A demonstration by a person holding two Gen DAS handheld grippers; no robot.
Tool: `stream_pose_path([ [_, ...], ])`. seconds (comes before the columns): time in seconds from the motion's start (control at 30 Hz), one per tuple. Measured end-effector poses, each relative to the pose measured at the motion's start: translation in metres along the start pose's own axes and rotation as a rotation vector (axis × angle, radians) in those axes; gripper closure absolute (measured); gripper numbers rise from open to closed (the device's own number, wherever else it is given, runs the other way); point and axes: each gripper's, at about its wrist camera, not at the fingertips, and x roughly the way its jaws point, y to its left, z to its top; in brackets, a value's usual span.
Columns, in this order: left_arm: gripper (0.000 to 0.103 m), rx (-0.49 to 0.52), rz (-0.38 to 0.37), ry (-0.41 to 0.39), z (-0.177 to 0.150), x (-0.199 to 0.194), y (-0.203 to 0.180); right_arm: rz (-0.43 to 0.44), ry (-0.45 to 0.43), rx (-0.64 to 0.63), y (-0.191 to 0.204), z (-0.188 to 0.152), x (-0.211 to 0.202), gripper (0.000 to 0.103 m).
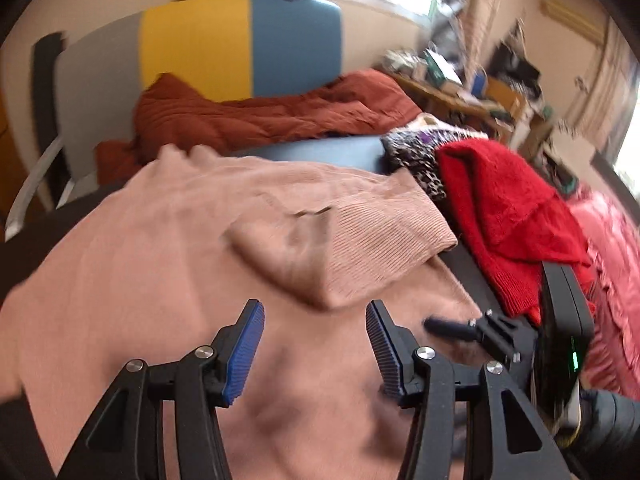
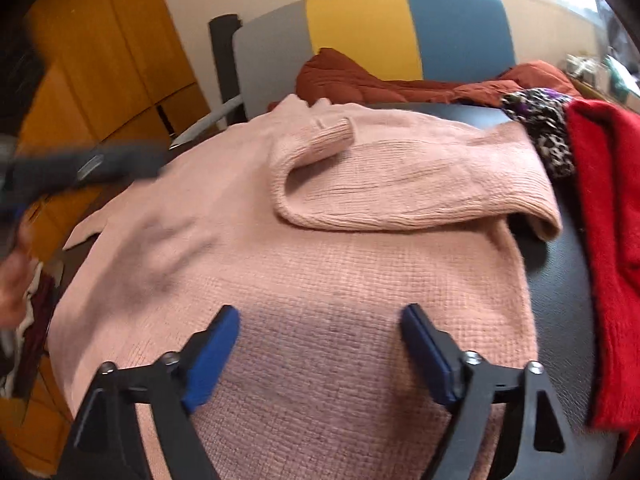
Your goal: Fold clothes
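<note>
A pink knit sweater [image 1: 160, 260] [image 2: 340, 280] lies spread on a black table [image 2: 560, 288], with one ribbed sleeve [image 1: 360, 232] [image 2: 400, 184] folded across its body. My left gripper [image 1: 314, 312] hovers over the sweater's body, open, with nothing between its blue pads. My right gripper [image 2: 320, 312] is also above the sweater, open wide and empty. In the left wrist view the right tool's black body [image 1: 560, 320] shows at the right edge. In the right wrist view the left tool is a dark blur [image 2: 80, 168] at the left, above a hand [image 2: 12, 280].
A red fluffy garment [image 1: 500, 208] [image 2: 608, 220] and a leopard-print piece [image 1: 416, 160] [image 2: 544, 128] lie at the table's right. A rust quilted cloth [image 1: 260, 116] [image 2: 380, 80] rests on a grey, yellow and blue seat [image 1: 240, 40]. An orange cabinet [image 2: 100, 60] stands left, a cluttered desk [image 1: 460, 80] right.
</note>
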Motion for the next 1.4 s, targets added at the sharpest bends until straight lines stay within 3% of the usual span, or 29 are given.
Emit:
stream_pose_path([
  [0.1,0.05,0.057,0.047,0.077,0.026,0.033,-0.017,0.051,-0.014,0.021,-0.007,0.0,-0.002,0.013],
  [0.23,0.051,0.053,0.146,0.21,0.045,0.085,-0.017,0.108,-0.031,0.052,-0.015,0.003,0.001,0.009],
  [0.27,0.062,0.016,0.183,0.251,0.047,0.098,-0.009,0.119,-0.034,0.057,-0.016,0.004,0.002,0.009],
  [0.3,0.086,-0.022,0.215,0.287,0.049,0.11,-0.001,0.129,-0.036,0.062,-0.018,0.004,0.002,0.008],
  [0.37,0.096,-0.128,0.207,0.267,0.051,0.113,0.017,0.144,-0.04,0.068,-0.019,0.004,0.003,0.007],
  [0.5,0.099,-0.314,0.108,0.122,0.055,0.086,0.051,0.179,-0.044,0.083,-0.022,0.006,0.003,0.004],
  [0.63,0.099,-0.4,-0.004,-0.122,0.059,0.027,0.074,0.199,-0.044,0.088,-0.023,0.006,0.004,0.002],
  [0.77,0.099,-0.403,-0.01,-0.279,0.055,-0.018,0.09,0.197,-0.041,0.084,-0.021,0.007,0.005,0.001],
  [0.97,0.099,-0.479,0.011,-0.303,0.019,-0.035,0.133,0.201,-0.032,0.088,-0.021,0.01,0.007,0.0],
  [1.1,0.099,-0.523,0.015,-0.25,-0.016,-0.024,0.156,0.228,-0.009,0.117,-0.023,0.011,0.0,0.0],
  [1.27,0.099,-0.558,-0.007,-0.202,-0.046,-0.007,0.167,0.305,-0.036,0.301,-0.039,0.03,-0.008,0.0],
  [1.4,0.095,-0.618,-0.046,-0.189,-0.069,-0.002,0.173,0.273,-0.091,0.435,-0.057,0.06,0.004,0.0],
])
